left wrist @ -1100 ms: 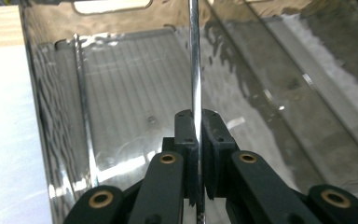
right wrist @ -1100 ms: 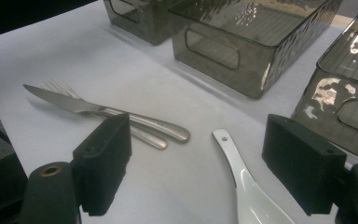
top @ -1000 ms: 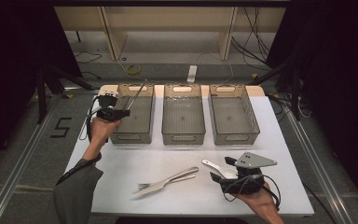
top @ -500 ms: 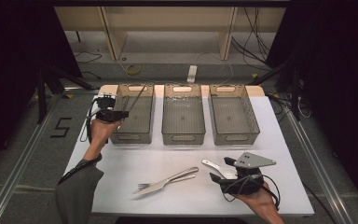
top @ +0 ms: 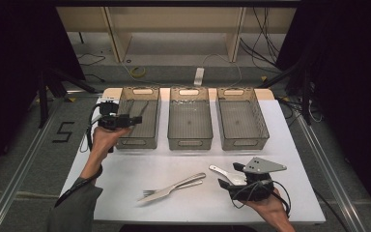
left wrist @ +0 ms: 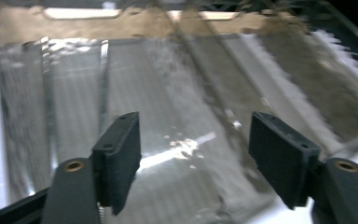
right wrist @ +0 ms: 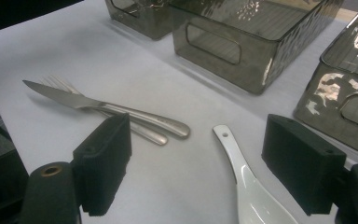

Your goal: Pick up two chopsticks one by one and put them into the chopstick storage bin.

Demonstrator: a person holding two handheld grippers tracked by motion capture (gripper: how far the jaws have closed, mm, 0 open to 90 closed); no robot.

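White covering spreads over the worktop, the largest thing in the high view, with a strip of bare wood showing along its far edge. On the floor to its left a dark "5" is marked.

Three smoky, see-through plastic bins stand in a row along the far half, each with a cut-out handle slot in its end walls. The left bin holds a slim metal utensil that leans along its floor; the left gripper view shows it as a thin bright strip, though motion blur hides which kind it is. The middle bin and the right bin stand just beside it.

Over the near left corner of the left bin hangs the left gripper, held in the person's left hand. Its jaws have just been opening and stand released, with nothing between them.

On the near half lie a steel table knife and a fork, the knife crossing over the fork, both handles toward the right gripper. Just beside them a white ceramic soup spoon lies with a small hole in its handle tip.

The right gripper rests low on the worktop with jaws released, the spoon lying between them, not pressed by either pad.
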